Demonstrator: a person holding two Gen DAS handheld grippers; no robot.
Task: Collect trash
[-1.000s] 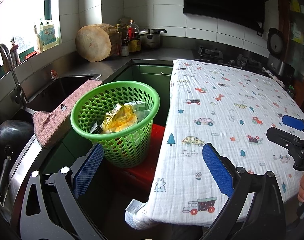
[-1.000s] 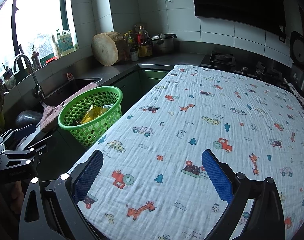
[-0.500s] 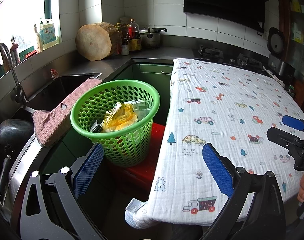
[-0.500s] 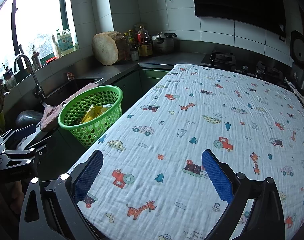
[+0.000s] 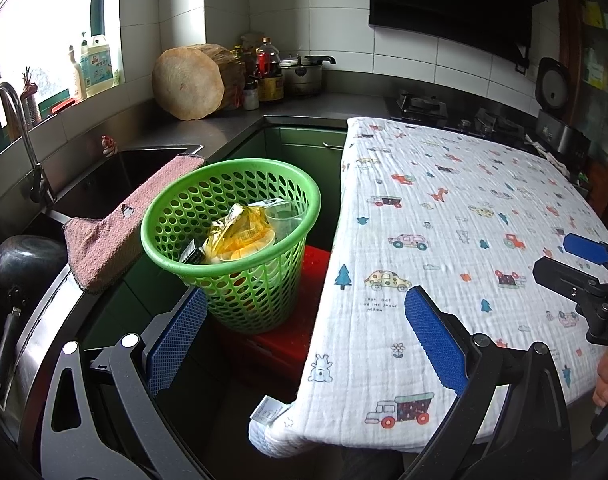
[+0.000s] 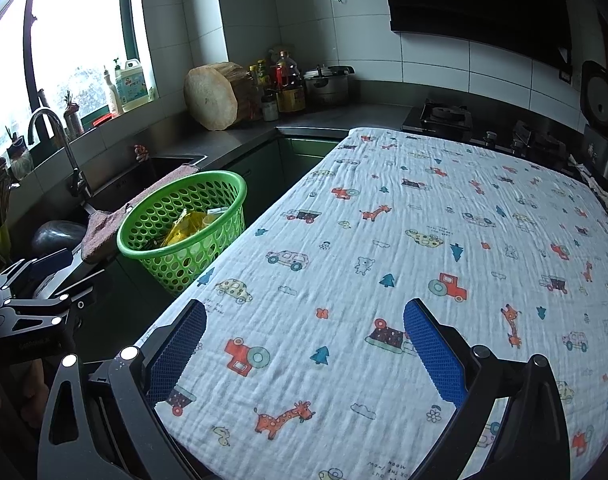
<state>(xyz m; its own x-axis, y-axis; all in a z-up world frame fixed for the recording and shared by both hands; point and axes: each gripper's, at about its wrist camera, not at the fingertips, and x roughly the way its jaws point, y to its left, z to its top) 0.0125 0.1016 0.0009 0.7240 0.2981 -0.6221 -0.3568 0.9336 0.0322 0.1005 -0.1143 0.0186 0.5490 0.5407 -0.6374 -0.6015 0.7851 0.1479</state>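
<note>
Left wrist view, left tool (image 5: 304,332) wide open and empty, round green perforated plastic basket (image 5: 240,276) holding yellow wrappers (image 5: 240,236), right tool (image 6: 304,340) wide open, empty, above cartoon-print cloth tabletop (image 6: 423,240).

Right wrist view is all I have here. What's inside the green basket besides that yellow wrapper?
Observer: The left wrist view looks into the basket: a clear plastic cup sits beside the yellow wrapper.
Operator: What does the basket stand on?
Observer: A red box, below the table's edge.
Operator: Is the left gripper holding anything?
Observer: No. The left gripper is open, its fingers empty, aimed between the basket and the table.
</note>
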